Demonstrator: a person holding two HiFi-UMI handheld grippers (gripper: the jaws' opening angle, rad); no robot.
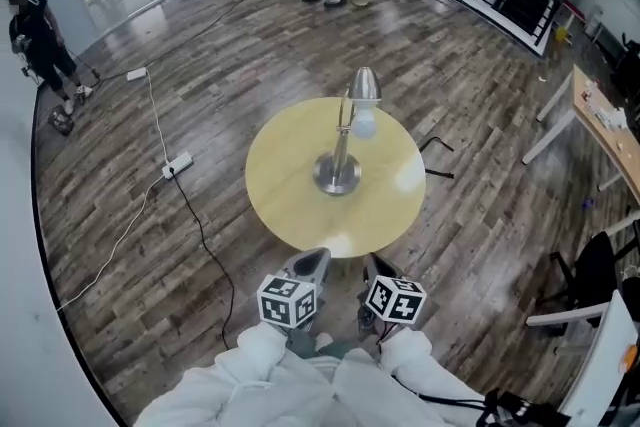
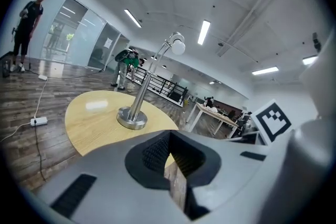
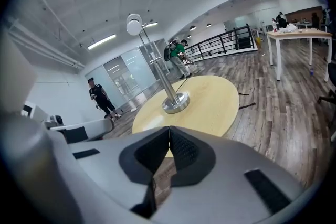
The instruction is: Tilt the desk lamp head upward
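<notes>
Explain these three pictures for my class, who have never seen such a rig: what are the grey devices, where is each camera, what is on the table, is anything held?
A person holds a two-jaw hand tool in each hand: the left gripper and the right gripper. One picture comes from a camera on the person's head, looking down. The other two come from cameras riding on each gripper, looking along its jaws. On the round yellow table stands a silver desk lamp. Both grippers are shut and hold nothing.
</notes>
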